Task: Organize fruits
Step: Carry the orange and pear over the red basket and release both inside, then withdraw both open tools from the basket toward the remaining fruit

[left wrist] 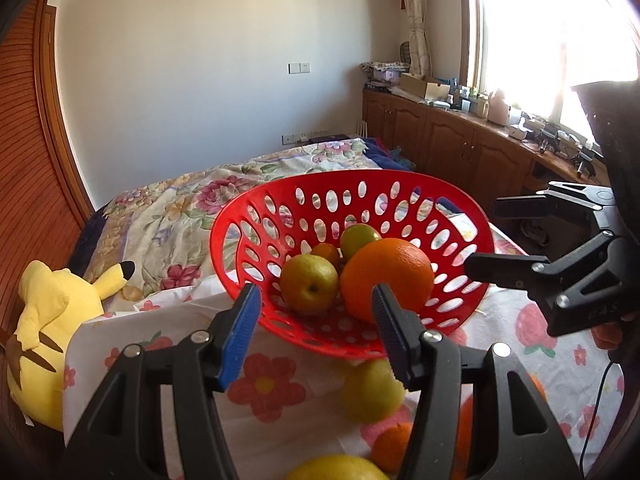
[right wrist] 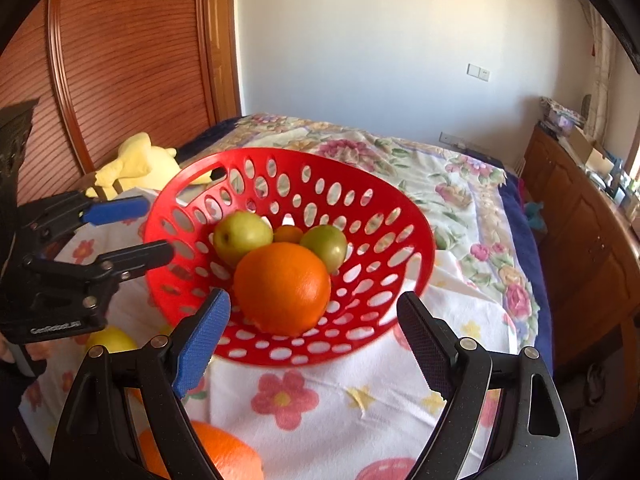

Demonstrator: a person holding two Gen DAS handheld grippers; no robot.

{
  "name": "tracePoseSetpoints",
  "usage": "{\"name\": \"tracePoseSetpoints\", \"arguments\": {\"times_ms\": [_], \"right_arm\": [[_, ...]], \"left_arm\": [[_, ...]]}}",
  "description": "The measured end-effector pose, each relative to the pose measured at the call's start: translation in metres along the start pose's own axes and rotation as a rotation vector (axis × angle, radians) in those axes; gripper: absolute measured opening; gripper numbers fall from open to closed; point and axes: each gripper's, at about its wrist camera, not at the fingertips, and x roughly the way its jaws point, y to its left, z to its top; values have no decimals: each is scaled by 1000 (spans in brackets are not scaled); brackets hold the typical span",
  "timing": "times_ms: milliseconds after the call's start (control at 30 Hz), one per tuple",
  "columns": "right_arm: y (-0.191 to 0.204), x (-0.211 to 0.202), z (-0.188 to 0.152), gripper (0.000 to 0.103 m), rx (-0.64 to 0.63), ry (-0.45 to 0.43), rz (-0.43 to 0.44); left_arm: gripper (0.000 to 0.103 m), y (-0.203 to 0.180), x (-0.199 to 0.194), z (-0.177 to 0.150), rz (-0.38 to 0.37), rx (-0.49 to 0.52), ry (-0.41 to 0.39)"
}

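We hold both grippers apart and empty: the left gripper narrower, just before the near rim of the red basket, the right gripper wide, hanging over the flowered cloth. The basket holds a big orange, two green fruits and a small orange one, while more fruit lies loose on the cloth. Small writing on the left gripper's body is too blurred to read.

You held your left gripper angled downward with its jaws partly apart and empty; your right gripper tilted downward too, jaws wide, gripping nothing.
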Motion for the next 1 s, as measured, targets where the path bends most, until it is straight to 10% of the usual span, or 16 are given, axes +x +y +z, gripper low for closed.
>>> {"name": "tracePoseSetpoints", "arguments": {"times_ms": [1000], "right_arm": [[73,-96,-119,77,89,-91,85]], "left_arm": [[60,-12,-104,-133,12,-62,-3]]}}
